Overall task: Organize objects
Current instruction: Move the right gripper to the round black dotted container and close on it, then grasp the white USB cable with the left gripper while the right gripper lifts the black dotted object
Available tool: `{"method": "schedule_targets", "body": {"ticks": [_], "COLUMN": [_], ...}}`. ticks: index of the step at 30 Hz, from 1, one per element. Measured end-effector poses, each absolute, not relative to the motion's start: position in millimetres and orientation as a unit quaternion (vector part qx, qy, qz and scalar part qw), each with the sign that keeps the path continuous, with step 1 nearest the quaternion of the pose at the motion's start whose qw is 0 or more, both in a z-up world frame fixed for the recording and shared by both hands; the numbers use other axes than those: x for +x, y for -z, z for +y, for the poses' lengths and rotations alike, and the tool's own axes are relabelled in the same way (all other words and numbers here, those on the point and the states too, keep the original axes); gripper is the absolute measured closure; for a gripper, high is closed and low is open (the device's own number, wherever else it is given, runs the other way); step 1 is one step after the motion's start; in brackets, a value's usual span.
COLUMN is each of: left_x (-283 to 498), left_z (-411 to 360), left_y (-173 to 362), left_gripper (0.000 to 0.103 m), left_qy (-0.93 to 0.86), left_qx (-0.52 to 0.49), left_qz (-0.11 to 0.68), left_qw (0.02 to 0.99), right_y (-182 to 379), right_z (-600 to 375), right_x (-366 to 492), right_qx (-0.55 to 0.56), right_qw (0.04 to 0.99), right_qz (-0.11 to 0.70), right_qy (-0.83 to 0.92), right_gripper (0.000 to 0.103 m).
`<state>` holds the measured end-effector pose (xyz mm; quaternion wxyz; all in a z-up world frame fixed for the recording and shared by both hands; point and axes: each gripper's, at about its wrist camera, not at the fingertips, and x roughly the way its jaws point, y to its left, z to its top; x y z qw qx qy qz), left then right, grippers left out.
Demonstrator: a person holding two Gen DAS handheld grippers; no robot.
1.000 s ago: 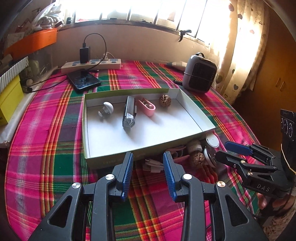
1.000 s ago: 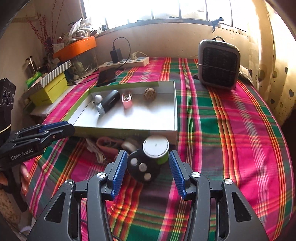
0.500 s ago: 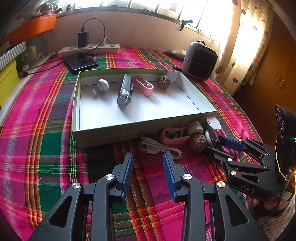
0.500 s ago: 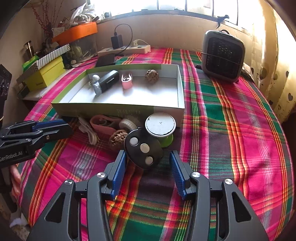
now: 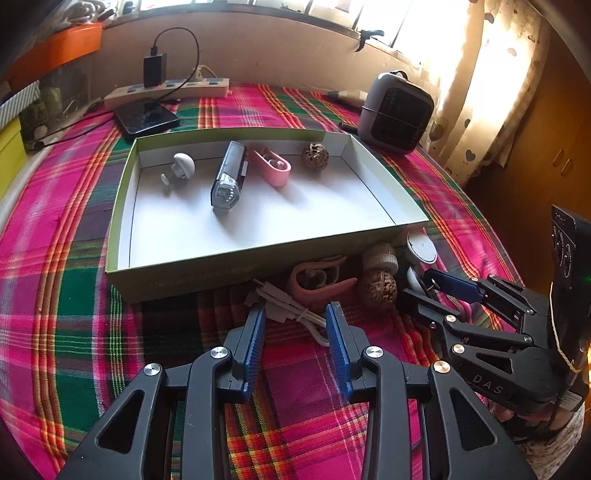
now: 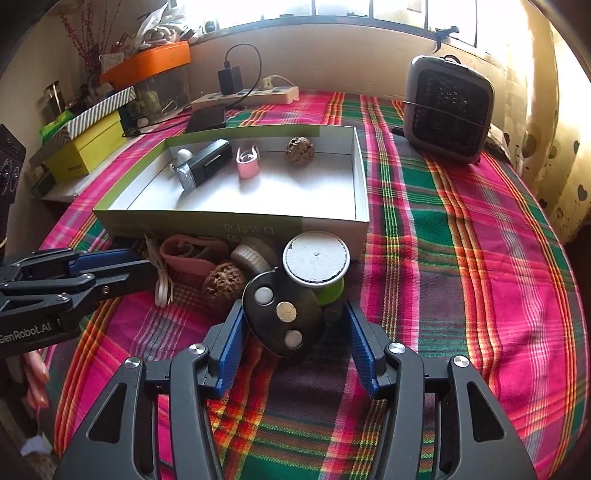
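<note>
- A table under a pink-and-green plaid cloth fills the room's middle.
- Bright windows run along the beige wall behind it.
- A heart-patterned curtain hangs at the right (glowing with sun).
- Brown wooden cabinet doors stand beyond it.

The shallow white box with green sides sits mid-frame holding a white knob thing, a black flashlight, a pink clip and a walnut along its far wall, while a cable, another pink clip, a second walnut, a black disc and a white-lidded green tub crowd its near side.
</note>
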<state>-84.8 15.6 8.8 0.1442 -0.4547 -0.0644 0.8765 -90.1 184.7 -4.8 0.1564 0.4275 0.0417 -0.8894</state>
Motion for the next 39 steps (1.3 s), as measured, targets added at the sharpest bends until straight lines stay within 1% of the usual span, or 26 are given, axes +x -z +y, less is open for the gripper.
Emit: {"method": "schedule_targets", "body": {"ticks": [1, 3, 4, 5, 14, 22, 27, 32, 39], "left_x": [-85, -86, -87, -88, -89, -87, -83, -78, -81], "left_z": [17, 18, 19, 19, 24, 24, 17, 13, 11], "left_y": [-8, -8, -7, -7, -6, -7, -7, -10, -15], "left_gripper": [0.071, 0.071, 0.071, 0.071, 0.071, 0.071, 0.071, 0.071, 0.071], "left_qy": [-0.876, -0.876, -0.875, -0.874, -0.873, -0.871, -0.871, -0.876, -0.879], "left_qx": [-0.456, -0.460, -0.463, -0.465, -0.472, -0.476, -0.479, -0.476, -0.470], "left_qz": [-0.063, -0.061, -0.061, -0.064, -0.066, -0.047, -0.042, -0.020, -0.034], "left_qw": [0.141, 0.135, 0.129, 0.125, 0.105, 0.107, 0.098, 0.077, 0.071], "right_y": [5, 4, 4, 4, 4, 3, 3, 3, 2], "right_z": [185, 187, 187, 187, 184, 186, 187, 188, 187], "right_x": [-90, -90, -90, -90, -88, -84, -84, -84, -83], "right_qx": [0.427, 0.427, 0.426, 0.426, 0.424, 0.421, 0.422, 0.421, 0.418], "right_qw": [0.155, 0.156, 0.156, 0.157, 0.163, 0.155, 0.153, 0.151, 0.148], "right_qz": [0.042, 0.040, 0.039, 0.039, 0.042, 0.042, 0.039, 0.037, 0.040], "right_qy": [0.890, 0.890, 0.890, 0.890, 0.890, 0.893, 0.893, 0.894, 0.895], "right_gripper": [0.059, 0.062, 0.066, 0.067, 0.067, 0.067, 0.067, 0.067, 0.067]}}
